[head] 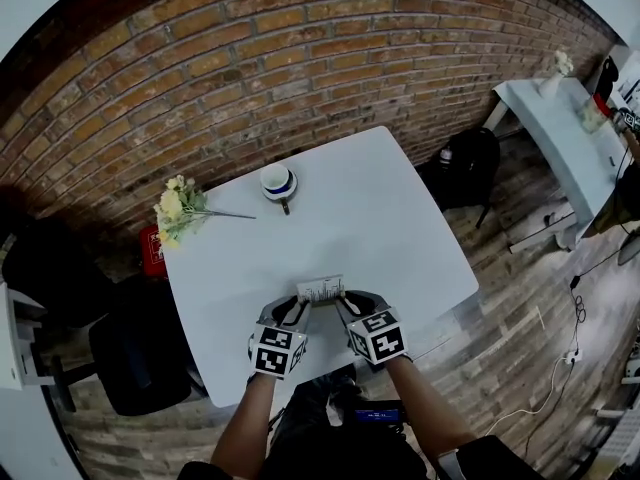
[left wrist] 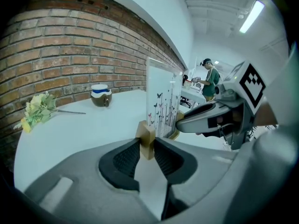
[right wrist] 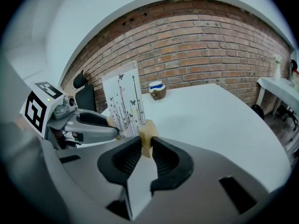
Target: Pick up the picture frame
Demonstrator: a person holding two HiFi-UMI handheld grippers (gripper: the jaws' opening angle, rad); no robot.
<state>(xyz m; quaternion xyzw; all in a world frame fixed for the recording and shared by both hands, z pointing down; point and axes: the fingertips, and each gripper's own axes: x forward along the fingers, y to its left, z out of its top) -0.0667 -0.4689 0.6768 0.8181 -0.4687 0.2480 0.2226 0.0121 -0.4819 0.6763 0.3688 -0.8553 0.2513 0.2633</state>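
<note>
The picture frame is a clear upright panel printed with stems and butterflies, set in two small wooden foot blocks. It stands upright over the near part of the white table. My left gripper is shut on the left wooden block, whose top shows between the black pads. My right gripper is shut on the right wooden block. The two grippers face the panel from either end, and each shows in the other's view.
A blue-and-white cup stands at the table's far side. A bunch of pale yellow flowers lies at the far left corner. A brick wall runs behind. A black chair and another white table are at the right.
</note>
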